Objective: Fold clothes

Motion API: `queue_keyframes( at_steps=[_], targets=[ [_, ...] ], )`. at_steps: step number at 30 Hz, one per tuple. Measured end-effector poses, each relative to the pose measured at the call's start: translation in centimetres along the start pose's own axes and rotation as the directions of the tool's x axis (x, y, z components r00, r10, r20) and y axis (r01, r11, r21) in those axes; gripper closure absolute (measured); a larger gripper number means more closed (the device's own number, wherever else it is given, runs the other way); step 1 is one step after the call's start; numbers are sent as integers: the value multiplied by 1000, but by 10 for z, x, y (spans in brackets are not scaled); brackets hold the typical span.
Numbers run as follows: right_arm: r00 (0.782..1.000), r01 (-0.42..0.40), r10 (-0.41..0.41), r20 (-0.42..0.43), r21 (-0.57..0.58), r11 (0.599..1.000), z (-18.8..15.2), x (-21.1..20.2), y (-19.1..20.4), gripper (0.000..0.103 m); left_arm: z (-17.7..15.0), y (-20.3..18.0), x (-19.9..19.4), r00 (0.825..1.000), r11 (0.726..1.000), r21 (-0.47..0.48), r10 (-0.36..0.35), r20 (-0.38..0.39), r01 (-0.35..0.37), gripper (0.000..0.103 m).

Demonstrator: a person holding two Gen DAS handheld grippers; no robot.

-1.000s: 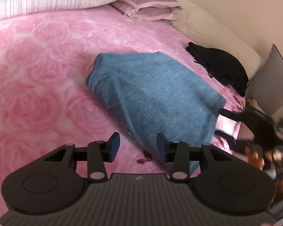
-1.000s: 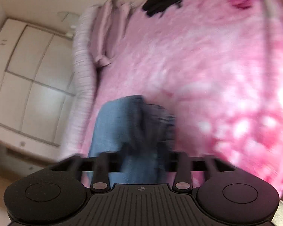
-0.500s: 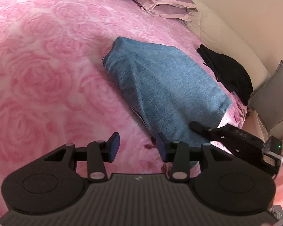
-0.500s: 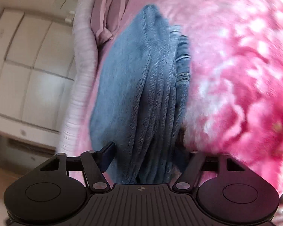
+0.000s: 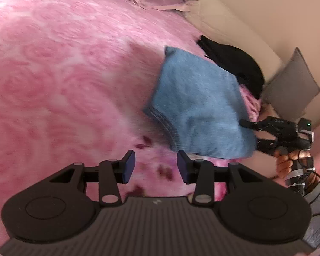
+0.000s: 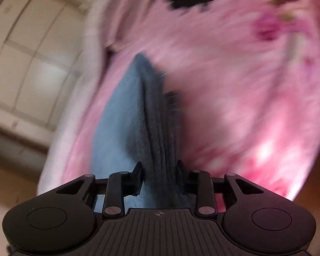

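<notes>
A folded blue garment (image 5: pixel 199 108) hangs lifted over a pink bedspread (image 5: pixel 64 74), beside black clothes (image 5: pixel 234 64). The right gripper (image 6: pixel 160 176) pinches the garment's bunched edge between its fingers. The left gripper (image 5: pixel 156 168) hovers nearby, fingers apart and empty.

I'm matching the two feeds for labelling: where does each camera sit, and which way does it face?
Left wrist: on the left gripper, jaws open, over the pink bedspread; sees the right gripper and hand.
Right wrist: on the right gripper, looking along the folded blue garment it clamps.
Shared: garment, bedspread, black clothing.
</notes>
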State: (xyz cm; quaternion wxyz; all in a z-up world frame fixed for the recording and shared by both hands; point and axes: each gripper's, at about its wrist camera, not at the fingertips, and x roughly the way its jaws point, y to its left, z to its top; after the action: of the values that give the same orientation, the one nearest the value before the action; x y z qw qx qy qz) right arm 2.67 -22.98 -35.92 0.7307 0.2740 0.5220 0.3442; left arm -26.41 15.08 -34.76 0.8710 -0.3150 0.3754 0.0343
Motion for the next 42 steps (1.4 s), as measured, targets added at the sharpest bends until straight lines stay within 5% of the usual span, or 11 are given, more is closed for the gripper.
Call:
queue_keyframes(
  at_steps=[5, 10, 12, 13, 16, 18, 24, 26, 30, 37, 42],
  targets=[
    [988, 12, -8, 151, -27, 1000, -18, -17, 2, 50, -5, 2, 24, 994, 990, -95, -106, 4, 105, 65],
    [975, 26, 3, 224, -126, 992, -54, -17, 12, 50, -7, 16, 44, 981, 953, -232, -181, 69, 193, 67],
    [971, 76, -26, 236, -206, 975, -60, -12, 19, 62, -7, 24, 53, 974, 931, -290, -202, 103, 224, 83],
    [971, 98, -41, 237, -236, 967, -62, -8, 22, 81, -6, 26, 54, 972, 931, -284, -203, 118, 229, 87],
    [972, 145, -82, 221, -286, 947, -65, -3, 26, 87, -2, 23, 57, 973, 957, -200, -183, 144, 209, 90],
    [973, 152, -97, 208, -264, 952, -69, 0, 17, 87, -4, 19, 66, 981, 982, -112, -135, 139, 151, 89],
    [977, 128, -91, 195, -188, 974, -73, 0, 3, 79, 4, 23, 60, 989, 981, -136, -125, 75, 135, 80],
    [976, 158, -121, 182, -207, 966, -67, -8, 8, 55, 9, 27, 44, 993, 987, -123, -97, 64, 105, 79],
    [968, 188, -131, 212, -274, 943, -44, -24, 23, 52, 39, 34, 28, 990, 994, -98, -42, 136, 55, 69],
    [964, 171, -81, 253, -357, 918, 26, 4, 59, 52, 120, 3, 100, 990, 989, -87, -117, 79, 124, 63],
    [983, 103, -37, 182, -368, 924, 65, 41, 70, 52, 150, 9, 143, 982, 961, -201, -180, 62, 189, 64]
  ],
)
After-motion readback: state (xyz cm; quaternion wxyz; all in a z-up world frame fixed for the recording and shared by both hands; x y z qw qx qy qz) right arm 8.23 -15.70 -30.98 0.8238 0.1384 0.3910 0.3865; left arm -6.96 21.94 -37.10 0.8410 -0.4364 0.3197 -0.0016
